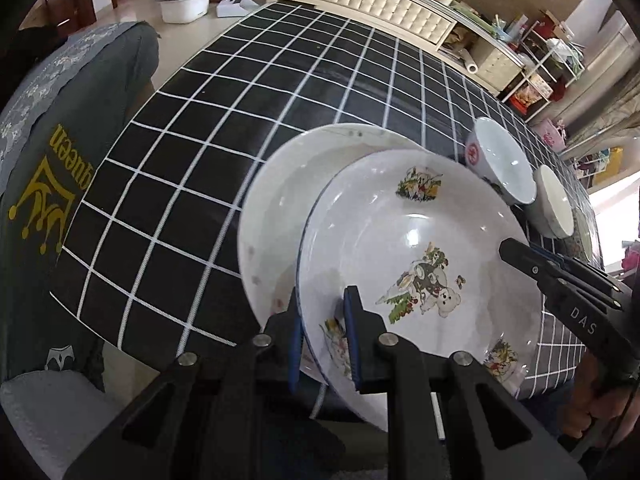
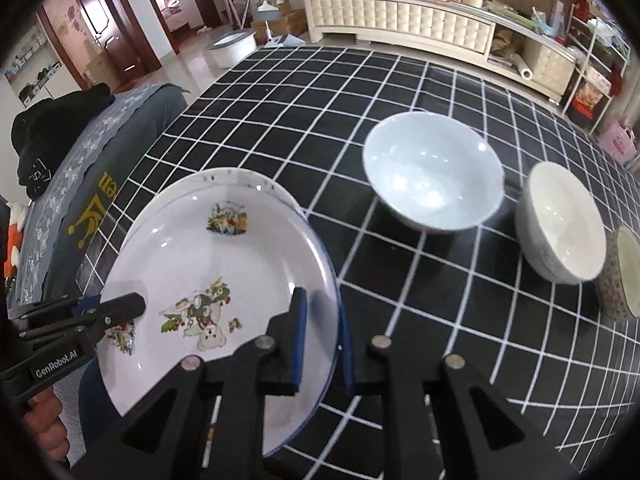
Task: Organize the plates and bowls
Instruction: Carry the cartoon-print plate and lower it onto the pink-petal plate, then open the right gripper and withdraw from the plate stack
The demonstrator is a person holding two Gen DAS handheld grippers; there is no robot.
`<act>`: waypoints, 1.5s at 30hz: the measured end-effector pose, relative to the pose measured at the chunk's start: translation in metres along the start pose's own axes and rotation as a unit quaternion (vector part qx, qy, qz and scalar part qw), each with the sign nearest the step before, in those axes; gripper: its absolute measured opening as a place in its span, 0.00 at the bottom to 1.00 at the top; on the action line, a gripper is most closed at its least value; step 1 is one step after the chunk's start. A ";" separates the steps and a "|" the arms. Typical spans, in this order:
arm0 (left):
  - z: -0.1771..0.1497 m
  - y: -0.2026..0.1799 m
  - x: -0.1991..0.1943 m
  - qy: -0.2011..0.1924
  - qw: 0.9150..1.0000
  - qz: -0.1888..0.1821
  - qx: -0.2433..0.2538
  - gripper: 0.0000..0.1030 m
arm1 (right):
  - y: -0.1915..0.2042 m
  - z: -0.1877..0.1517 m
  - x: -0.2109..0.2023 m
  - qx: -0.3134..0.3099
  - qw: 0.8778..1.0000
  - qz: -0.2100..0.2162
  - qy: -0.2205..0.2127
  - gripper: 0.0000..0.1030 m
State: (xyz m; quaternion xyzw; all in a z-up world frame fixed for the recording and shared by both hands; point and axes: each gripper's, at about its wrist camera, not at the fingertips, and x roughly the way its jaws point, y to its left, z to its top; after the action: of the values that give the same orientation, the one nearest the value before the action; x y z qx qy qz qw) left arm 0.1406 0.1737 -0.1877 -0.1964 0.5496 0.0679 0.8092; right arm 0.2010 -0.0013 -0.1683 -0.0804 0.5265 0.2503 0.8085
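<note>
A white plate with a bear picture (image 1: 420, 248) (image 2: 208, 264) is held over a second white plate (image 1: 280, 200) (image 2: 240, 174) that lies on the black checked table. My left gripper (image 1: 322, 320) (image 2: 116, 310) is shut on the bear plate's near-left rim. My right gripper (image 2: 322, 340) (image 1: 520, 254) is shut on its right rim. A pale blue bowl (image 2: 432, 170) (image 1: 504, 160) with a red mark, a white bowl (image 2: 560, 220) (image 1: 554, 208) and a patterned bowl (image 2: 624, 276) stand in a row to the right.
The table (image 2: 360, 92) is covered with a black cloth with white lines. A grey-covered chair (image 1: 80, 140) (image 2: 80, 184) stands at its left edge. A white cabinet (image 2: 400, 16), a white tub (image 2: 234, 48) and shelves (image 2: 592, 60) lie beyond.
</note>
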 end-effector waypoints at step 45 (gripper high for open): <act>-0.008 -0.032 -0.077 -0.099 0.992 0.047 0.062 0.55 | 0.004 -0.013 -0.077 -0.011 0.996 -0.015 -0.086 0.70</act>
State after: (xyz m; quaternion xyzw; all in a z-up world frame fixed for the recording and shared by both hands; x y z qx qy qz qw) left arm 0.1149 0.1492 -0.1120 -0.1117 0.4787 0.0906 0.8661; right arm 0.1639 -0.0277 -0.1051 -0.0756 0.4513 0.2494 0.8535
